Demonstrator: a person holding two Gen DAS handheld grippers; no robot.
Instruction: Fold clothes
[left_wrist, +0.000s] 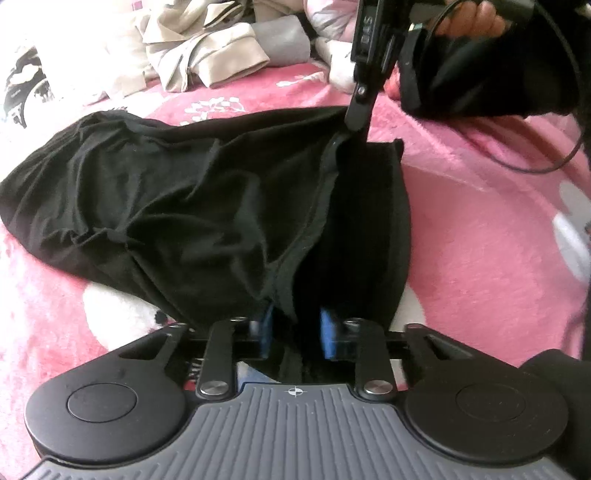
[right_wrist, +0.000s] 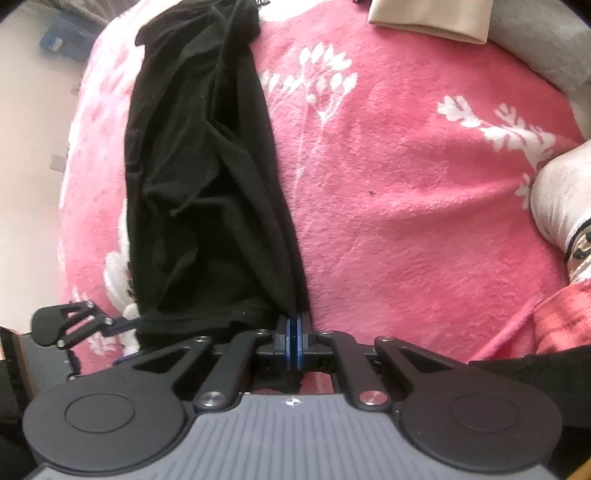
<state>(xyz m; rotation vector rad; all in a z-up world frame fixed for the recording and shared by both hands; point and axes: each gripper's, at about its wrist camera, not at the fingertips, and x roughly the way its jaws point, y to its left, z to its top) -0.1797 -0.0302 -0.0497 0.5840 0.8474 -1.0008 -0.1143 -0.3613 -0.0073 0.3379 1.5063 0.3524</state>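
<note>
- Closest to the left wrist camera, the left gripper (left_wrist: 295, 328) has its jaws set partly apart, with a hanging fold of the crumpled black cotton garment (left_wrist: 192, 206) draped down between the blue pads (left_wrist: 327, 332); whether the pads actually press the cloth cannot be told, since a gap shows on either side of the fold.
- From that fold the black garment spreads away over the fluffy pink blanket with white flower prints (left_wrist: 480, 236), bunched and wrinkled, its bulk lying left of the seam that runs up its middle.
- At the far end of the seam, the right gripper (left_wrist: 352, 127) comes down onto the garment's upper edge, held by a hand in a black fingerless glove (left_wrist: 465, 26).
- In the right wrist view the right gripper (right_wrist: 294, 332) has its jaws pressed together, blue pads meeting on a corner of the black garment (right_wrist: 195, 177), which stretches taut away from them along its right edge.
- Left of the garment's near hem in that view, the left gripper (right_wrist: 125, 323) reaches in at the cloth's edge.
- Beyond the garment on the pink blanket (right_wrist: 406, 184) lies a beige folded fabric item (right_wrist: 428, 18); in the left view a heap of beige clothing (left_wrist: 199, 48) sits past the garment's far side.
</note>
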